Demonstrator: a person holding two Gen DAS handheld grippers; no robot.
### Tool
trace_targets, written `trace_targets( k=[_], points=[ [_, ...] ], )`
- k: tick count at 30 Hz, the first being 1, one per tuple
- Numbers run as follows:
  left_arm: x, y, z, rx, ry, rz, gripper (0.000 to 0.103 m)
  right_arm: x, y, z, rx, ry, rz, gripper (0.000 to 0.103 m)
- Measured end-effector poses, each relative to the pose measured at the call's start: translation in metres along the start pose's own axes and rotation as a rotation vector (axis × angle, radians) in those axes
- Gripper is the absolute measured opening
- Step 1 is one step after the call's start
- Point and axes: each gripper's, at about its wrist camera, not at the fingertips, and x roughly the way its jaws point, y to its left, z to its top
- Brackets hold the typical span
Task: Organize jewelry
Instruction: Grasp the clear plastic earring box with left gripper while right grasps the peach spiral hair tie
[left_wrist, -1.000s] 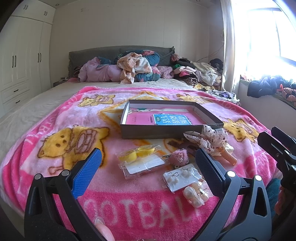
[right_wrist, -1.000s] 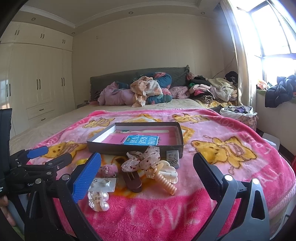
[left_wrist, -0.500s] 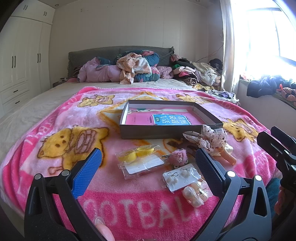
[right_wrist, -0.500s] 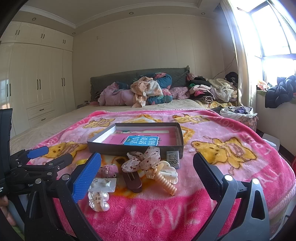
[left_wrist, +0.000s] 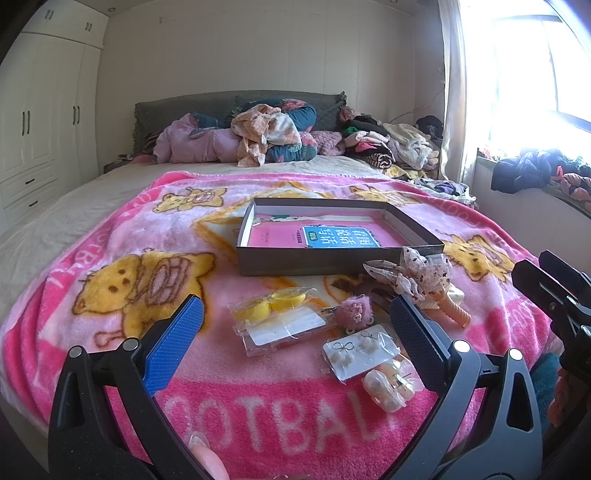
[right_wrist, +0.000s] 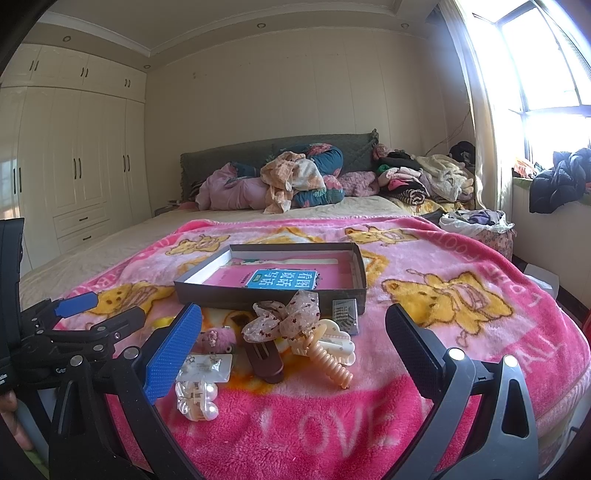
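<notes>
Pink fleece, printed with yellow bears, covers the bed where we find the jewelry laid out in a loose cluster near the foot. We hold the left claw spread wide and empty above the blanket, and the right claw likewise released, nothing between its fingers. A shallow dark box sits on the blanket beyond the cluster, a pink booklet with a blue label lying flat inside it.

In front of the box we see a clear packet with yellow pieces, a fuzzy pink clip just beside it, and a white card of pearl earrings nearer us. A pearl hair claw clip touches the card's near edge. To the right, a sheer spotted bow rests over a brown hair clip, a cream clip and a ridged peach-coloured piece. A small silver-grey packet leans against the box's front wall.

Heaped clothes crowd the headboard end, well apart from the jewelry. White wardrobes line the left wall; sunlight floods the window.
</notes>
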Motion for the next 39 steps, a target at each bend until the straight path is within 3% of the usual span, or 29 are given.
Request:
trace_targets(
  k=[12,24,39],
  points=[
    [0.011,-0.006,-0.002,0.005,0.026,-0.027,0.093,0.003,-0.012,0.001,0.035,0.025,-0.020,0.097],
    [0.033,-0.017,-0.012,0.039,0.151,-0.107,0.093,0.030,-0.037,0.003,0.058,0.145,-0.027,0.097],
    [0.052,-0.042,-0.034,0.131,0.339,-0.281,0.089,0.067,-0.059,-0.006,0.044,0.318,-0.033,0.097]
  ],
)
